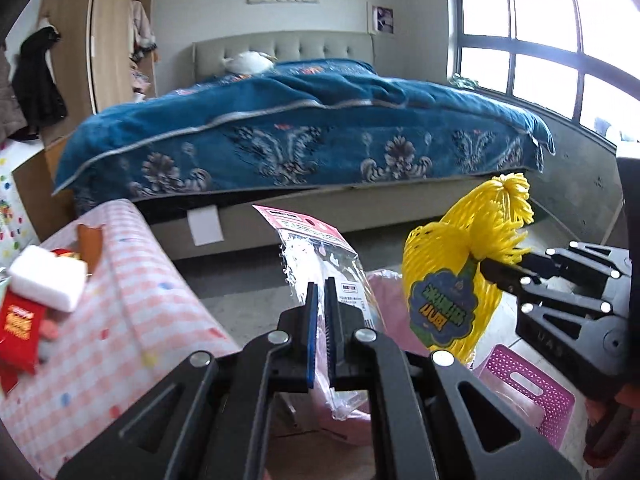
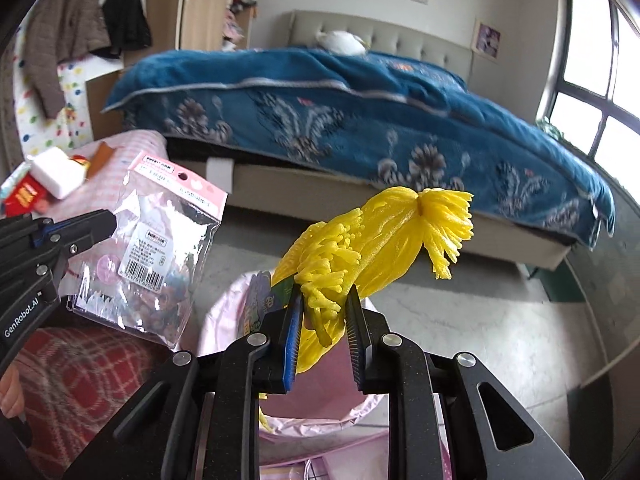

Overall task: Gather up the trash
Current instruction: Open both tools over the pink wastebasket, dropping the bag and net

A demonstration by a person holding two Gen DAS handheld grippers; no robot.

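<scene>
My left gripper (image 1: pixel 320 284) is shut on a clear plastic package (image 1: pixel 304 236) with a pink header card, which stands up from the jaws. In the right wrist view the same package (image 2: pixel 168 232) hangs from the left gripper (image 2: pixel 110 216) at the left edge. My right gripper (image 2: pixel 324 292) is shut on a yellow foam fruit net (image 2: pixel 380 240); the net's frayed strands fill the gap between the pads. The net (image 1: pixel 448 264) carries a blue-green label and sits at the right gripper's tip (image 1: pixel 486 266). Below both grippers is a bin lined with a pink bag (image 2: pixel 224 312).
A low table with a pink checked cloth (image 1: pixel 132 304) stands at the left, bearing a white block (image 1: pixel 48 280) and a red packet (image 1: pixel 20 328). A magenta perforated stool (image 1: pixel 528 388) is at the right. Behind is a bed with a blue blanket (image 1: pixel 304 128). A red plaid sleeve (image 2: pixel 80 380) shows.
</scene>
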